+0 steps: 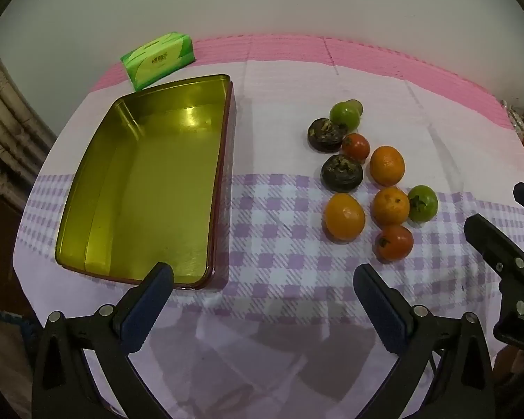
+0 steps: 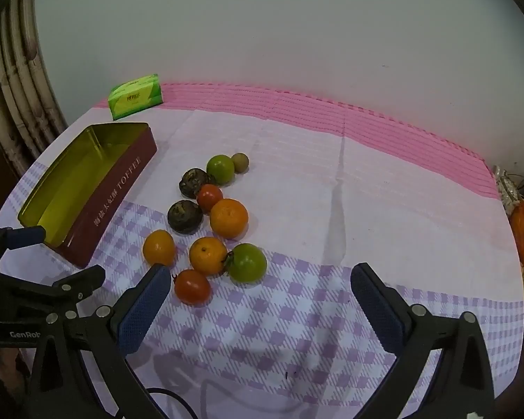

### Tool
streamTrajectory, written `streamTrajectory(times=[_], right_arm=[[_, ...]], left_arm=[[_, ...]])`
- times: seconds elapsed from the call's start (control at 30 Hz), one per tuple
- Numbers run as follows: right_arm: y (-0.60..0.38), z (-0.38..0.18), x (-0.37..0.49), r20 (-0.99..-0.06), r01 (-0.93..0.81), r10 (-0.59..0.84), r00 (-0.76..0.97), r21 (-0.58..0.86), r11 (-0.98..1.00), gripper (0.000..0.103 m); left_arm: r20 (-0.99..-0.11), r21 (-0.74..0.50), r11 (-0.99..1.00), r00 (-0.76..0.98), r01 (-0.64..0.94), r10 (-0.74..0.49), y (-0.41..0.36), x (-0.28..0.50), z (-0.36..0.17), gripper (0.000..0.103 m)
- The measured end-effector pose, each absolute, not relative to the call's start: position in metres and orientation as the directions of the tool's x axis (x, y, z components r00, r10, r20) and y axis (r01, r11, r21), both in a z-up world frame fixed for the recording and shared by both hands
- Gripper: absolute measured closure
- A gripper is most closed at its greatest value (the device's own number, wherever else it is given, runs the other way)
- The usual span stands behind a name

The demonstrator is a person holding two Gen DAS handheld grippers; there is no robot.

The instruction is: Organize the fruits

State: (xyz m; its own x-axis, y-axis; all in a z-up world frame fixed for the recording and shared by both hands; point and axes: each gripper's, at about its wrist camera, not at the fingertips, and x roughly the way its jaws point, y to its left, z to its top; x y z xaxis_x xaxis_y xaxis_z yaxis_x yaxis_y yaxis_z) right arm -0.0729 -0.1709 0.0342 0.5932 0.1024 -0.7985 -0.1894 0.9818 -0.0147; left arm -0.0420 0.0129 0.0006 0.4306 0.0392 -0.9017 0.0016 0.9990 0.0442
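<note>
Fruit (image 2: 206, 216) lies loose on the checked cloth (image 2: 297, 314) covering the surface, clustered just right of an empty toffee tin (image 1: 139, 181). Left gripper (image 1: 262, 279) hangs with jaws spread wide and empty near the tin's front corner, the fruit off to its right. Right gripper (image 2: 258, 282) hovers with jaws released too, a red tomato (image 2: 192, 286) just beside its left fingertip. Behind the tin sits a green tissue pack (image 1: 159, 59).
</note>
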Motion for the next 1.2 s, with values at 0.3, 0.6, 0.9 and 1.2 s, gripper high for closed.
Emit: streamTrajectory(times=[0.3,0.6,0.9,1.2], right_arm=[[-0.169,0.034,-0.076,-0.805,-0.178,0.091,0.587,-0.019,0.984,0.000],[-0.171,0.029,-0.074,-0.808,-0.184,0.094,0.582,-0.018,0.983,0.000],[-0.171,0.027,-0.074,-0.815,-0.182,0.097,0.571,-0.010,0.983,0.000],[-0.172,0.026,-0.074,-0.800,-0.180,0.095,0.592,-0.017,0.983,0.000]], left_arm=[[-0.904,0.052,0.999,0.424,-0.005,0.049,0.015,-0.043,-0.003,0.001],[-0.904,0.050,0.999,0.426,0.001,0.045,0.015,-0.045,-0.004,0.001],[-0.903,0.052,0.999,0.426,0.001,0.046,0.015,-0.045,-0.005,0.001],[-0.906,0.053,0.999,0.420,0.002,0.047,0.012,-0.045,-0.007,0.001]])
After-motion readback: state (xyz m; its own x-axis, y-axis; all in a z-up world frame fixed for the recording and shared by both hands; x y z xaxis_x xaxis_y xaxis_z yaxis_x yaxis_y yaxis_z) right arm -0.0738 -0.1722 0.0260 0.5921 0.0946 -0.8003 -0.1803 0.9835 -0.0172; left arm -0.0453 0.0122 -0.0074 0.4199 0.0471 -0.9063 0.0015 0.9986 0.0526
